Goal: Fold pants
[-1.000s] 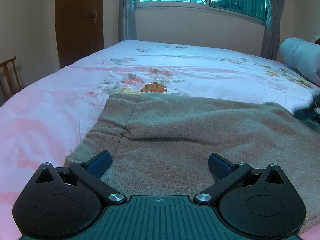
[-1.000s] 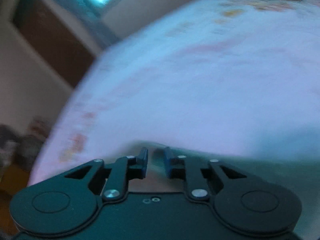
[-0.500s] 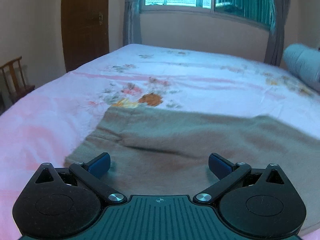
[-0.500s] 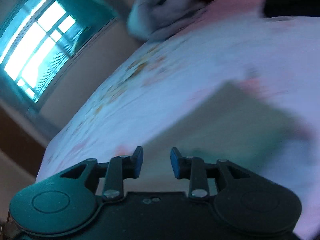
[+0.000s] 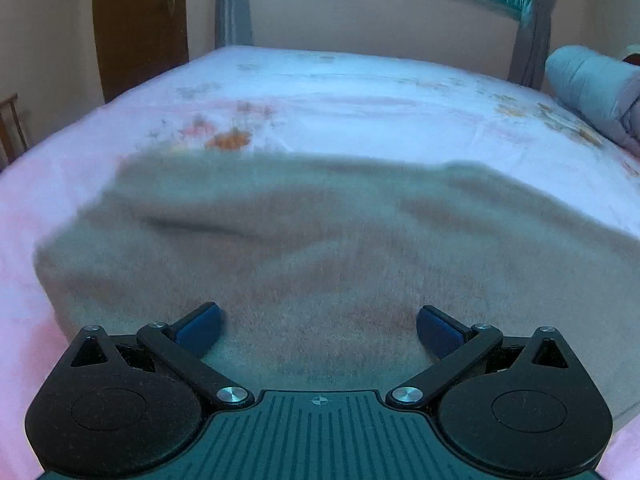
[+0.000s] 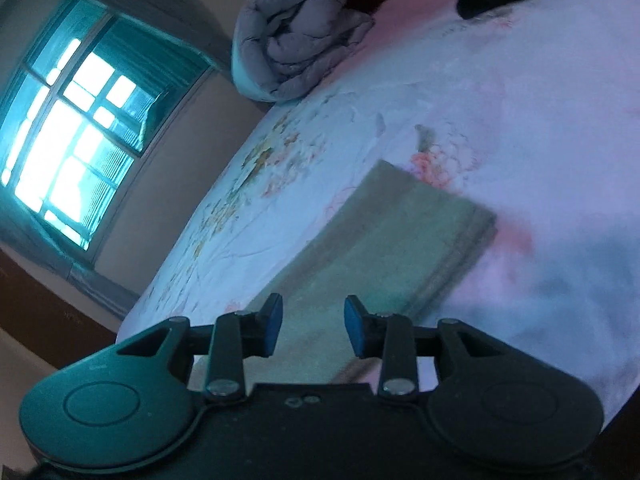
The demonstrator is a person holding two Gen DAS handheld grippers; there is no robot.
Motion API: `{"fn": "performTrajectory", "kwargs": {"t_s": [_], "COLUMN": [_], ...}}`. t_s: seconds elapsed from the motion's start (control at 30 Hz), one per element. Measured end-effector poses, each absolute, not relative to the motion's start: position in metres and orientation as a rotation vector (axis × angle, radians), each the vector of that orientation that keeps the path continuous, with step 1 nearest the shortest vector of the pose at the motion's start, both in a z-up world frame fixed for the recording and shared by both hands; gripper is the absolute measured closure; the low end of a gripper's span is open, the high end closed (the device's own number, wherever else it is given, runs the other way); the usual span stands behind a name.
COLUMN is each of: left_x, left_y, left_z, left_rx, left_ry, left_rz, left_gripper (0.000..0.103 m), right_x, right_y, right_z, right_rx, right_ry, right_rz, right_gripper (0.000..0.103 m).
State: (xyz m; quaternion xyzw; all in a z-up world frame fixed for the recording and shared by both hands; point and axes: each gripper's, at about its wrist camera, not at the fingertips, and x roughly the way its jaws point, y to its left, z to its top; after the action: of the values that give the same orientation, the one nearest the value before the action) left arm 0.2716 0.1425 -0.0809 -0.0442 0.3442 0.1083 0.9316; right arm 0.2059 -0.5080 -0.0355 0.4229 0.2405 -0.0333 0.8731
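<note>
Grey-brown woollen pants (image 5: 340, 248) lie flat on the floral pink bed (image 5: 360, 112); left gripper (image 5: 318, 330) and right gripper (image 6: 313, 326) above the pants, both spread apart, empty.

A home bedroom, plainly. Took up most of both views: a wide bed (image 5: 360, 96) under a pink floral sheet. Lay rolled at the bed's far right corner: a grey quilt (image 6: 296, 40). Stood behind the far edge: a window (image 6: 68, 144) with grey curtains (image 5: 234, 4) at either side. Showed left of the curtains in the left wrist view: a dark wooden door (image 5: 140, 24), and at the frame's left border part of a wooden chair (image 5: 10, 128). Plain beige walls all round.
</note>
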Motion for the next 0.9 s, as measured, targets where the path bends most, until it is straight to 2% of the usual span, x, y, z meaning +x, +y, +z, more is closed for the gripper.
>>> {"fn": "performTrajectory", "kwargs": {"t_s": [0.13,0.23,0.3,0.43,0.53,0.67,0.8,0.9], "left_x": [0.260,0.255,0.255,0.267,0.255,0.252,0.255,0.265], "left_y": [0.128,0.095,0.073,0.035,0.026,0.029,0.028,0.030], "left_z": [-0.066,-0.052,-0.051,-0.079,-0.088,-0.086,-0.085,-0.088], "left_rx": [-0.100,-0.092,-0.083,-0.070,-0.030,-0.025,-0.022,-0.021], "left_ry": [0.671,0.617,0.613,0.732,0.667,0.668,0.674,0.677], "left_rz": [0.235,0.159,0.110,0.071,0.090,0.083,0.095,0.107], "left_gripper": [0.000,0.000,0.000,0.000,0.000,0.000,0.000,0.000], "right_x": [0.189,0.180,0.176,0.174,0.180,0.192,0.206,0.201], "right_y": [-0.527,-0.542,-0.552,-0.567,-0.580,-0.588,-0.589,-0.591], "right_z": [-0.039,-0.041,-0.044,-0.058,-0.076,-0.091,-0.103,-0.107], "right_rx": [0.911,0.920,0.953,1.034,1.118,1.188,1.203,1.229], "right_ry": [0.487,0.468,0.452,0.447,0.458,0.437,0.421,0.403], "right_rz": [-0.114,-0.138,-0.149,-0.156,-0.162,-0.120,-0.087,-0.065], "right_gripper": [0.075,0.069,0.059,0.059,0.059,0.060,0.071,0.074]}}
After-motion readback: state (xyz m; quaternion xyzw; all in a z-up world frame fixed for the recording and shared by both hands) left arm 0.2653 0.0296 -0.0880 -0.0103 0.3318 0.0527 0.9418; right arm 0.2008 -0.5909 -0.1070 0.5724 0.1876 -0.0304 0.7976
